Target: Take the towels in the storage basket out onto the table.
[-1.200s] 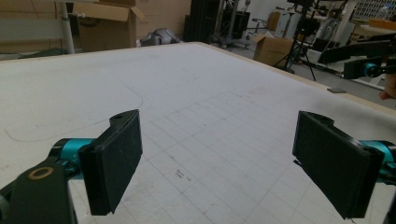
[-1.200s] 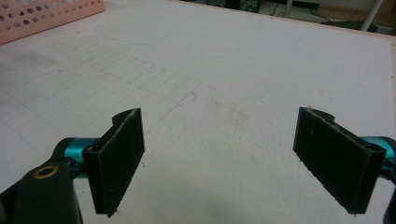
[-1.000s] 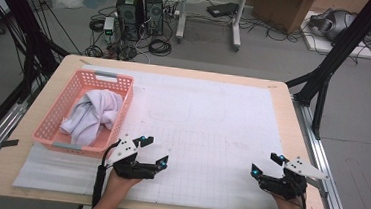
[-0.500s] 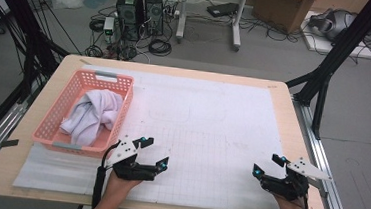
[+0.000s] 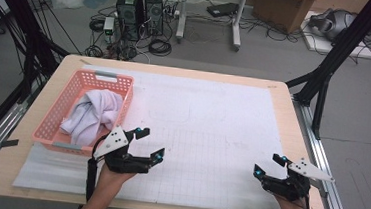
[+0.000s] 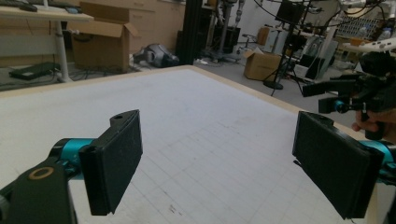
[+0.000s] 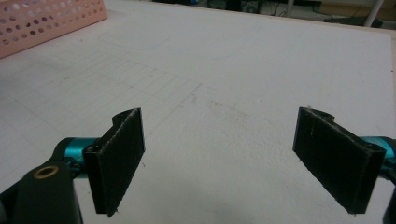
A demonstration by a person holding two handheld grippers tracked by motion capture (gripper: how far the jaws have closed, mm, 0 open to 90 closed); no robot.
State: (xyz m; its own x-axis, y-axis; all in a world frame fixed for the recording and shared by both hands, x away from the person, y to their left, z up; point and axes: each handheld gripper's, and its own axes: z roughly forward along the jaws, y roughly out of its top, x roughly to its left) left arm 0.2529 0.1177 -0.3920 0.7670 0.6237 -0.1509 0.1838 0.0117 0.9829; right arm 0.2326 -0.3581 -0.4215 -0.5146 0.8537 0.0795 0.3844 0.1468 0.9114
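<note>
Covering most of the desk [image 5: 32, 172], a white gridded sheet [image 5: 212, 121] lies flat, with wooden edge left bare around it. At the left side stands a pink basket [image 5: 57, 112] with holes in its walls, and inside it a white towel [image 5: 92, 114] is lying crumpled — part of it leans on the right wall of the basket. The left claw [image 5: 150, 144] is at the near side of the desk, just beside the near right corner of the basket, not touching it; its jaws stand wide apart and hold nothing. The right claw [image 5: 269, 165] is near the near right corner of the sheet, well apart from the basket — its jaws are also spread wide and empty. In the right gripper view the claw [image 7: 233, 163] looks over bare sheet, the basket at far left.
</note>
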